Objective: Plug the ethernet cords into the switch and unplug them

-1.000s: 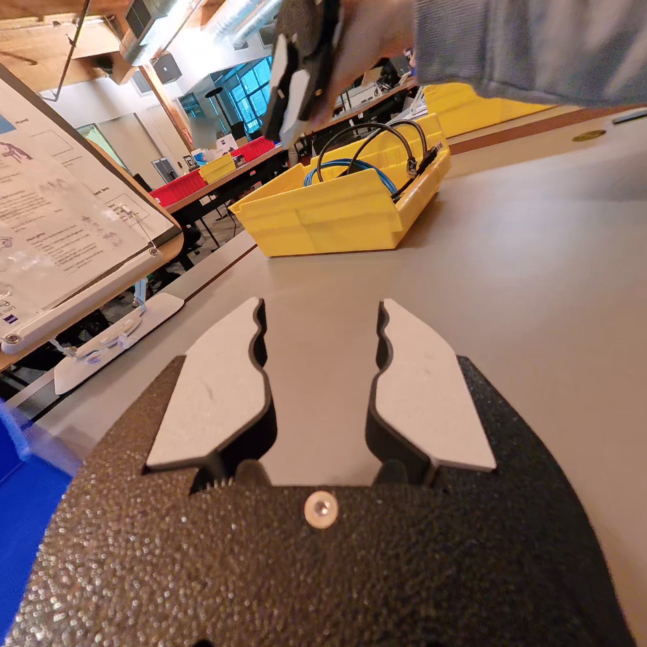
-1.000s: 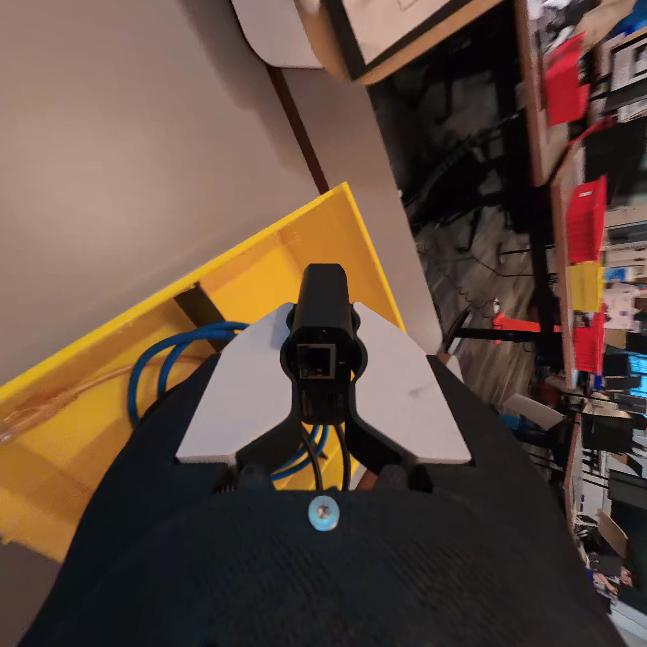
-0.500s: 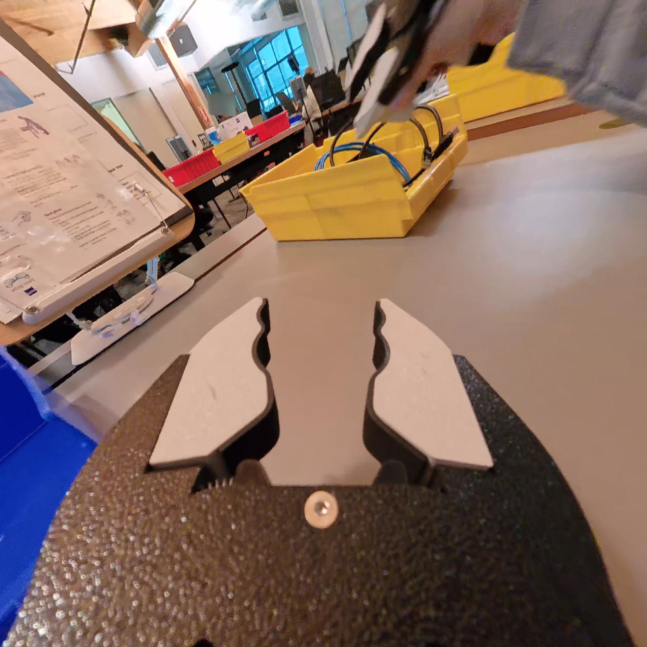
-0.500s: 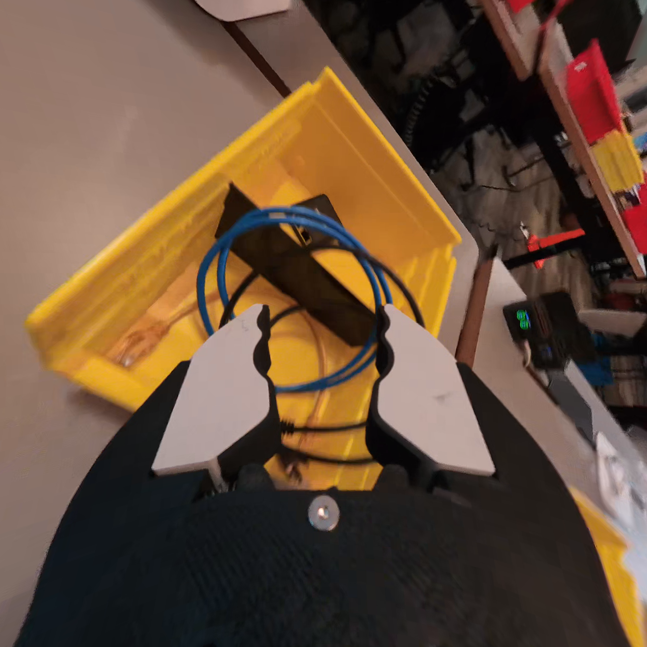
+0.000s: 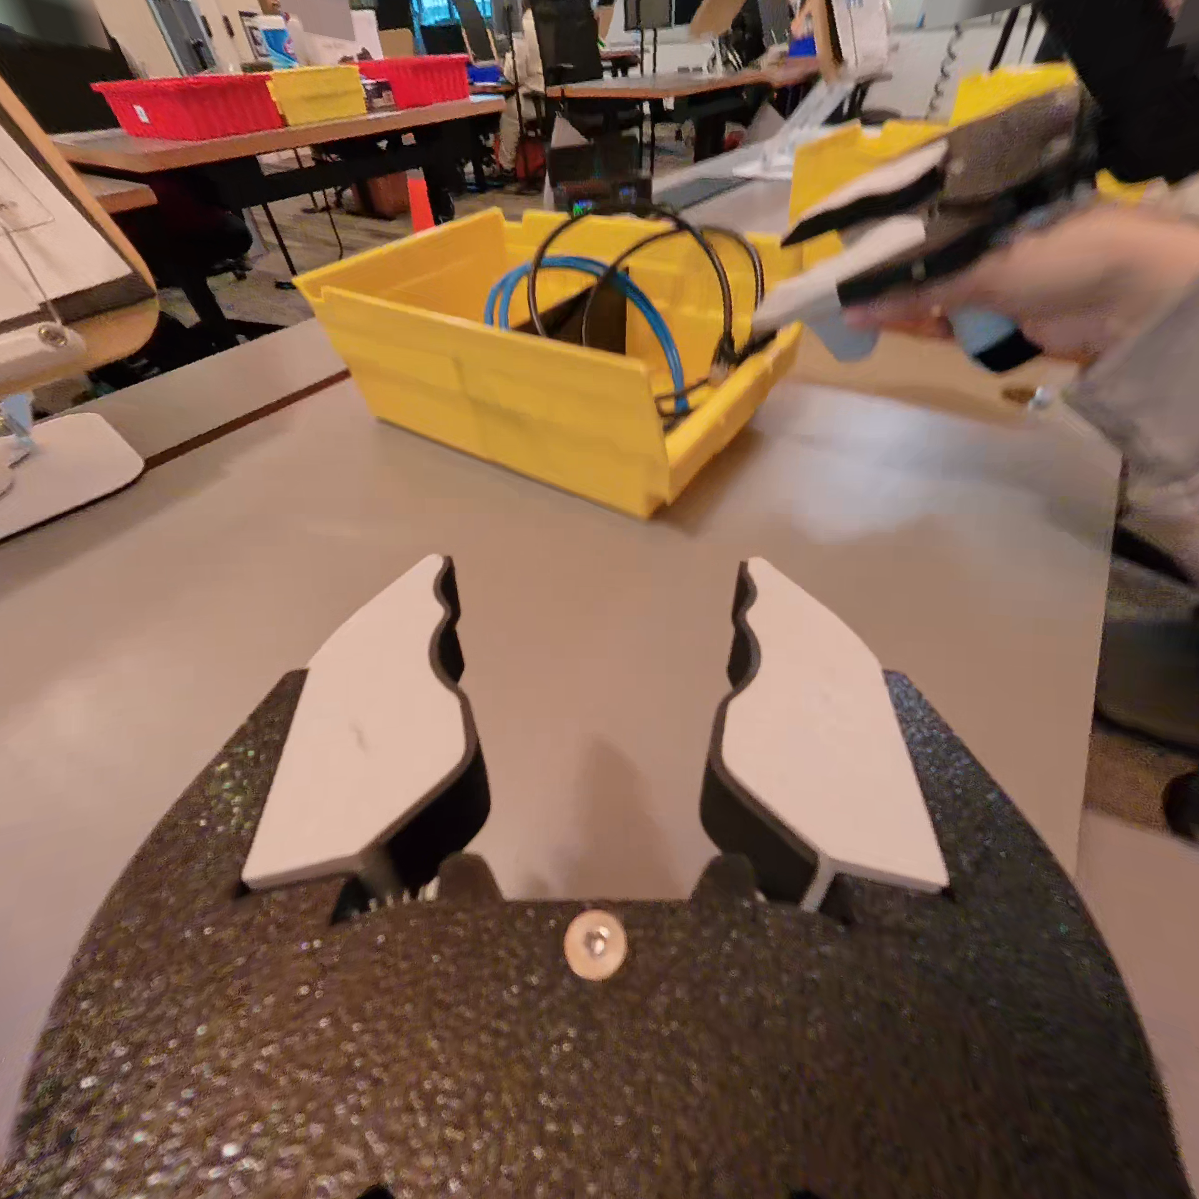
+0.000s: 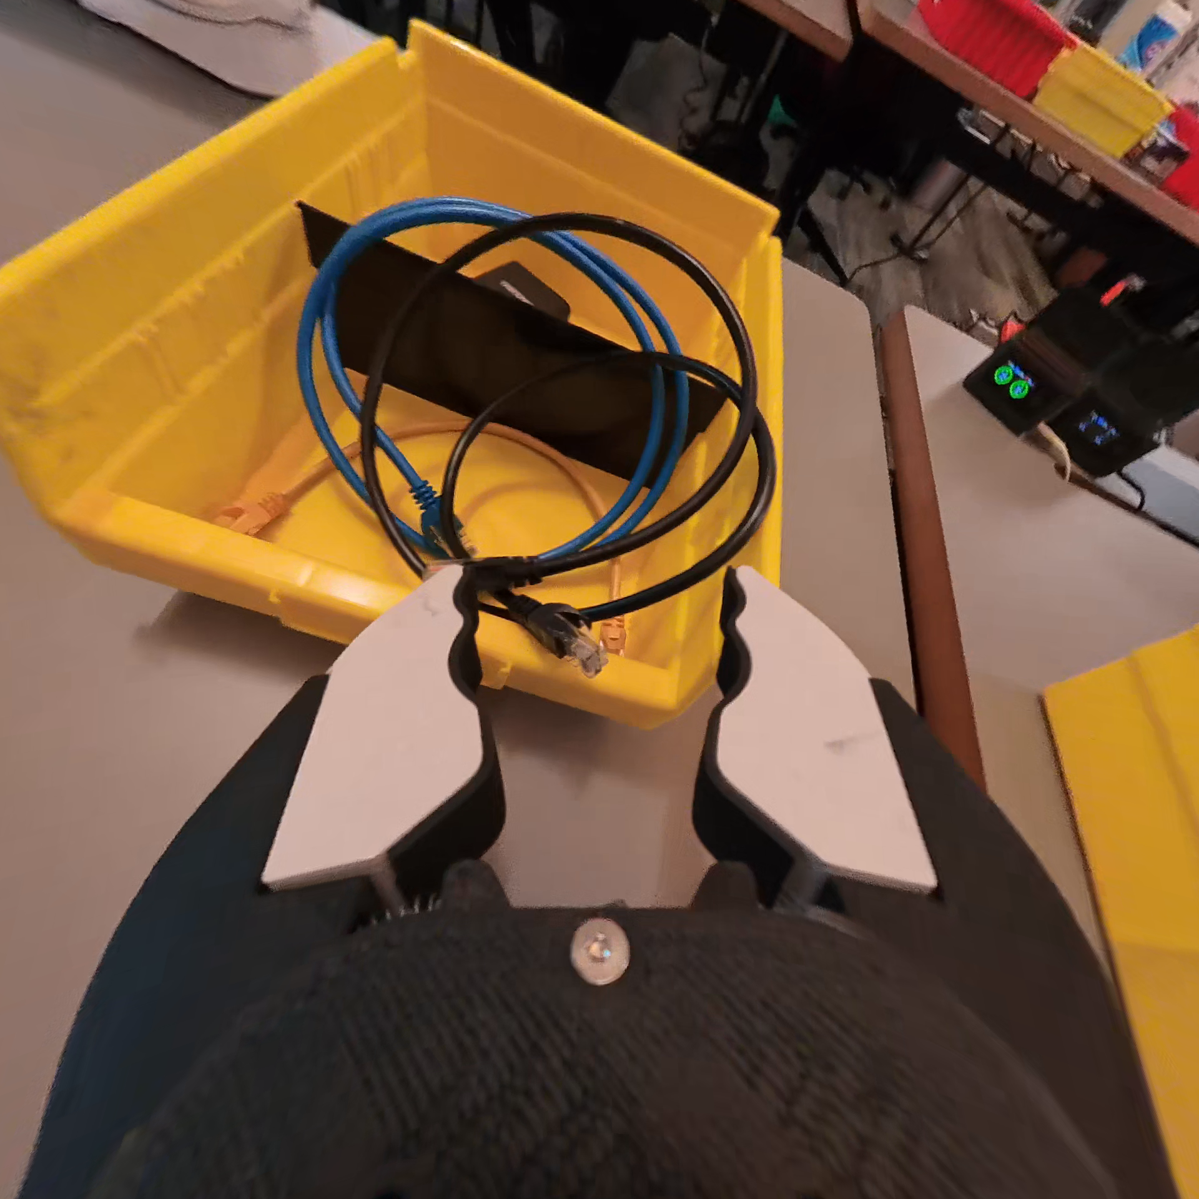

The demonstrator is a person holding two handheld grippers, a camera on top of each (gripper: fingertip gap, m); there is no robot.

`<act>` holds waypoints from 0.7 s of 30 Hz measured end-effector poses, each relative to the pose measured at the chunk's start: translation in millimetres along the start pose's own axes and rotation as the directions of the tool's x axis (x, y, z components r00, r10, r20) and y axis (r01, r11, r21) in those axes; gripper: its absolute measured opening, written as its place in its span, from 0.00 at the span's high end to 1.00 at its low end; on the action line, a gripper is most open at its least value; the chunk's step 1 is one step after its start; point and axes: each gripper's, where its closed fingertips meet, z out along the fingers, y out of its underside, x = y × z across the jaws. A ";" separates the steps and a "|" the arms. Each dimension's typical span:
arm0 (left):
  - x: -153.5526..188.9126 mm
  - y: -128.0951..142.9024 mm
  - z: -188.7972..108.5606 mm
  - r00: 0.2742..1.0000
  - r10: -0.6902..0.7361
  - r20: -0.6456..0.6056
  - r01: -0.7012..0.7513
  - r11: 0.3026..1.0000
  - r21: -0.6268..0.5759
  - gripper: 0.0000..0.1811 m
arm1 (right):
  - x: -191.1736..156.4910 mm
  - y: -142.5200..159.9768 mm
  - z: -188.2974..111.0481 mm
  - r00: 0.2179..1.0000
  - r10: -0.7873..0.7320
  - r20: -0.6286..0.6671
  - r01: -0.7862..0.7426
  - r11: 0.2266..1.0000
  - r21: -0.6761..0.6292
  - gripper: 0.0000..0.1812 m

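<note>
Ahead of both our grippers sits the yellow bin (image 6: 194, 558), resting on the grey table (image 5: 259, 584); we see the ethernet cords heaped inside it. Our right gripper (image 6: 597, 584) is released, its jaws spread wide with nothing between them, hovering just above the bin's near rim. The black cord (image 6: 733, 311) loops up out of the bin, and its clear-tipped plug (image 6: 571, 639) lies in the gap between our right jaws but below them, touching neither as far as we can tell. The blue cord (image 6: 311, 363) coils through the black one, its plug pointing down near our left-hand fingertip. An orange cord (image 6: 558, 467) lies flat on the bin floor. A black divider (image 6: 454, 363) crosses the bin, and a dark flat box, perhaps the switch (image 6: 525, 292), peeks from behind it.

Our left gripper (image 5: 593, 571) is likewise released and empty, held low over bare table, well apart from the bin. From the left wrist view we see the right gripper (image 5: 850, 240) reaching in from the right, over the bin's corner. Open table lies on all sides of the bin; the table edge runs close along the right, and a white stand base (image 5: 58, 467) sits off to the far left
</note>
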 end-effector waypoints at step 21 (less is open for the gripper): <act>-41.7 9.6 181.1 0.977 -0.044 0.210 0.143 0.863 -0.484 0.73 | -22.2 -28.8 -16.6 0.994 -0.112 0.000 0.112 0.994 0.019 0.55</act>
